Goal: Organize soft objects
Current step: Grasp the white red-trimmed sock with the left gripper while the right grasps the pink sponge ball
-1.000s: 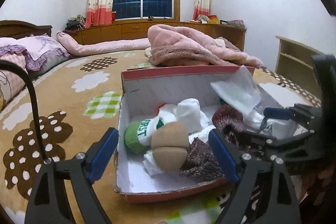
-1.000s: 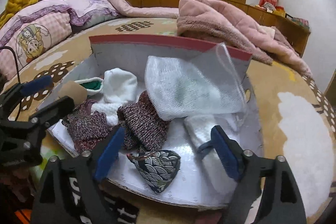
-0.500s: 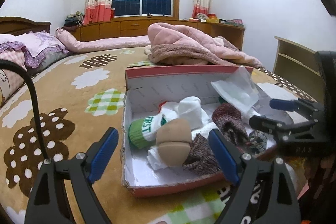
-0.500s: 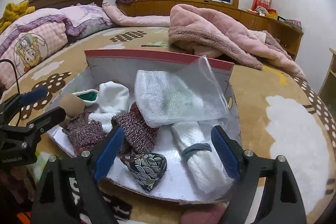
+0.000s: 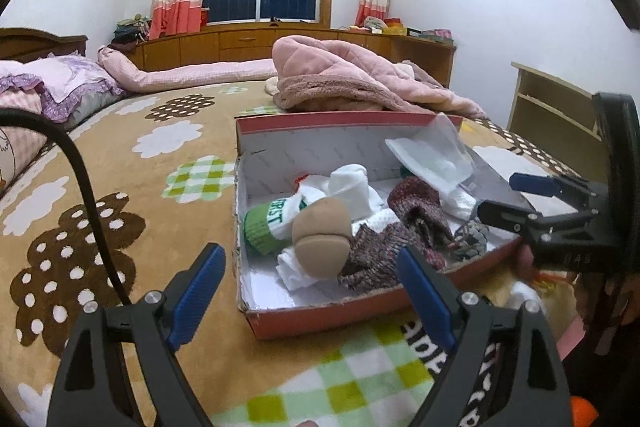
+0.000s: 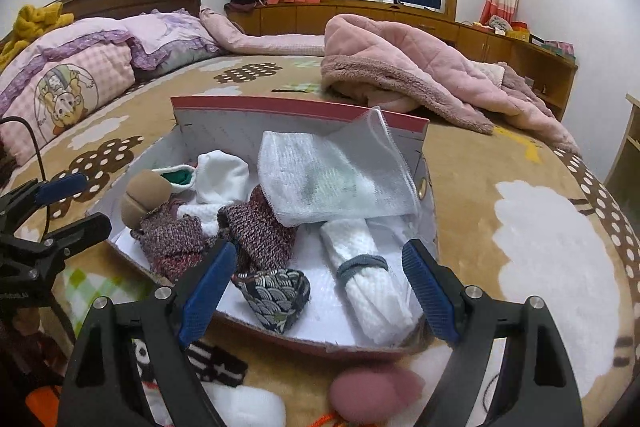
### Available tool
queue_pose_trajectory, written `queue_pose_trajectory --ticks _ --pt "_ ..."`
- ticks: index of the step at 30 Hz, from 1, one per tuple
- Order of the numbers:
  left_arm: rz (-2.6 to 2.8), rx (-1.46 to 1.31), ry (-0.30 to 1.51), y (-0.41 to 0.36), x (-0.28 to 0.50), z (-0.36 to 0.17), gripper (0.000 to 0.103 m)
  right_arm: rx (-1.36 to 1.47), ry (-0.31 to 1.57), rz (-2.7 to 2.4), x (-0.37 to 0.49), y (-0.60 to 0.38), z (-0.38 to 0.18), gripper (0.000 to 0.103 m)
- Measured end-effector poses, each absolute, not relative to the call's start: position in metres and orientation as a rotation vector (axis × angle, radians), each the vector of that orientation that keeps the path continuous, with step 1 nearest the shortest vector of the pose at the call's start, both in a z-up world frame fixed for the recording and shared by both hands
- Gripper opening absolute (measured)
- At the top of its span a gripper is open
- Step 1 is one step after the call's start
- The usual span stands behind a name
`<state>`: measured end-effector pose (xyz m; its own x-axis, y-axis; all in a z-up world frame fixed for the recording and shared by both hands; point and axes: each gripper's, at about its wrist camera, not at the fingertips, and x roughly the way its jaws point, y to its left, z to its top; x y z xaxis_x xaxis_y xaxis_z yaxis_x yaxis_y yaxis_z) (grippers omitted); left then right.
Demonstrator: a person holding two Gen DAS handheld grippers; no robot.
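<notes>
Red-rimmed cardboard box (image 6: 304,111) on bed (image 6: 500,163), white inside. Contents: beige rolled sock (image 5: 322,241) at 9 o'clock side, maroon knit socks (image 6: 260,231) centre, wave-print pouch (image 6: 276,293) near front edge, white towel roll (image 6: 372,283) with grey band, long axis toward 12, mesh bag (image 6: 332,179) leaning on back wall. Left claw (image 5: 310,293) and right claw (image 6: 320,289) both spread wide, empty, near box's front edge.

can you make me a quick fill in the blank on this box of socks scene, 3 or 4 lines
1. The socks lie in a shallow cardboard box whose rim is coloured ____.
2. The white roll is bound by a ____ band.
3. The box rests on a ____.
4. Both the left gripper and the right gripper hold ____.

Missing words: red; grey; bed; nothing
</notes>
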<state>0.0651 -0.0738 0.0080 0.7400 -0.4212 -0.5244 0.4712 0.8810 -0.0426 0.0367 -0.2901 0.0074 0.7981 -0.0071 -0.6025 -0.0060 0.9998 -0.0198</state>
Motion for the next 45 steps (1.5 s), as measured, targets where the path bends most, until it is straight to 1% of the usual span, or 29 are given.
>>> queue_pose_trajectory --ticks 9,15,20,25,26,29,31,32,34,35,37,38,39,45 --pt "-0.559 0.138 0.551 -0.079 0.047 0.005 0.090 -0.024 0.632 0.019 0.017 -0.295 0.009 0.087" --pt "-0.617 0.117 0.595 -0.078 0.042 0.003 0.085 -0.010 0.653 0.027 0.010 -0.300 0.004 0.087" --pt "-0.637 0.159 0.595 -0.082 0.033 0.000 0.084 -0.022 0.658 0.027 0.002 -0.305 -0.001 0.087" --pt "-0.684 0.173 0.625 -0.085 0.027 -0.003 0.084 0.026 0.694 0.038 -0.003 -0.321 -0.007 0.087" --pt "-0.697 0.173 0.633 -0.086 0.027 -0.003 0.082 0.030 0.696 0.033 -0.005 -0.325 -0.007 0.087" --pt "-0.755 0.159 0.653 -0.089 0.026 -0.002 0.071 0.046 0.692 0.014 -0.010 -0.336 -0.005 0.087" --pt "-0.808 0.139 0.677 -0.093 0.027 -0.002 0.058 0.059 0.694 0.021 -0.015 -0.342 -0.004 0.087" --pt "-0.830 0.133 0.688 -0.096 0.027 -0.002 0.057 0.062 0.696 0.027 -0.018 -0.344 -0.003 0.087" --pt "-0.866 0.120 0.704 -0.101 0.028 -0.002 0.054 0.060 0.694 0.040 -0.024 -0.347 -0.002 0.084" --pt "-0.882 0.116 0.709 -0.104 0.029 -0.001 0.053 0.058 0.695 0.046 -0.025 -0.347 -0.001 0.077" --pt "-0.918 0.111 0.716 -0.110 0.029 -0.002 0.053 0.059 0.710 0.070 -0.028 -0.347 -0.002 0.069" --pt "-0.932 0.109 0.722 -0.113 0.029 -0.002 0.053 0.073 0.727 0.096 -0.027 -0.348 -0.005 0.062" --pt "-0.944 0.107 0.734 -0.117 0.030 -0.003 0.051 0.095 0.745 0.119 -0.026 -0.350 -0.008 0.058" --pt "-1.020 0.091 0.808 -0.141 0.032 -0.011 0.051 0.147 0.795 0.166 -0.022 -0.354 -0.023 0.058"
